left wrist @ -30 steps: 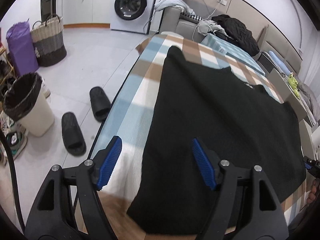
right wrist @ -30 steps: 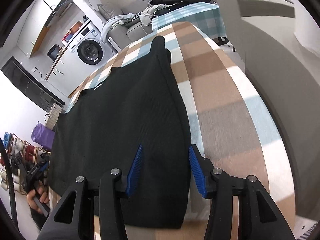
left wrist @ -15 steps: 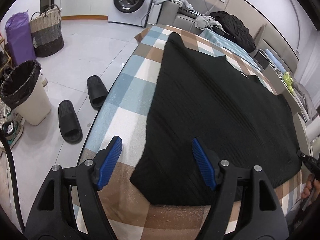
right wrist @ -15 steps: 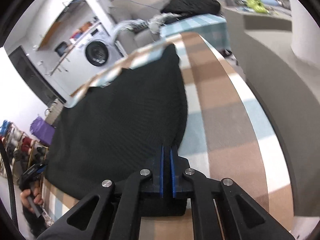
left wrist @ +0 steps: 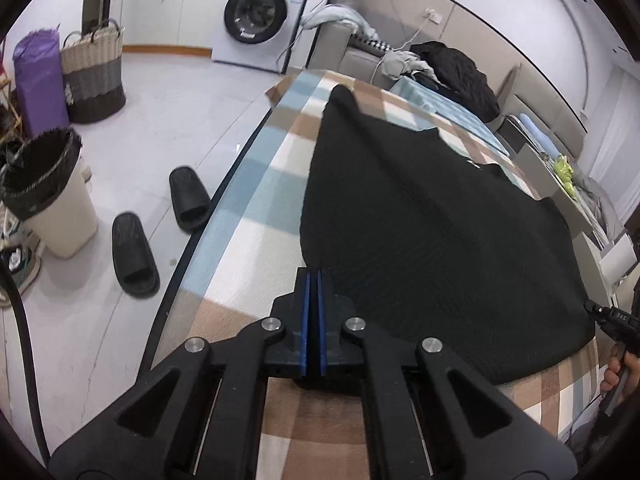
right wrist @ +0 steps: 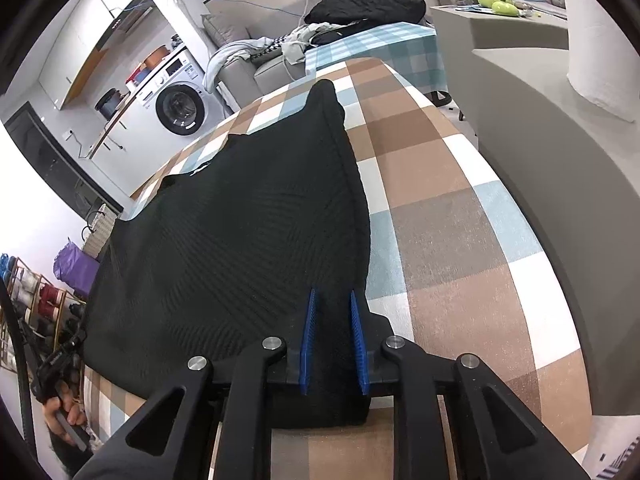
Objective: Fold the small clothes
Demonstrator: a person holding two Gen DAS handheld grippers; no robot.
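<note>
Left wrist: tongs (left wrist: 313, 312) hide garment (left wrist: 420, 232) corner; right tongs (right wrist: 334, 340) straddle hem — grip unclear.

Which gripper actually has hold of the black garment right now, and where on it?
The left gripper is shut at the black garment near-left hem corner, apparently pinching it. The right gripper straddles the near-right corner, jaws apart, not clamped.

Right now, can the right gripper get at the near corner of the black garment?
Probably yes. The right gripper sits over that corner of the black garment, its jaws apart with fabric between them. Only the checked cloth lies beside it, and nothing visible blocks the way.
</note>
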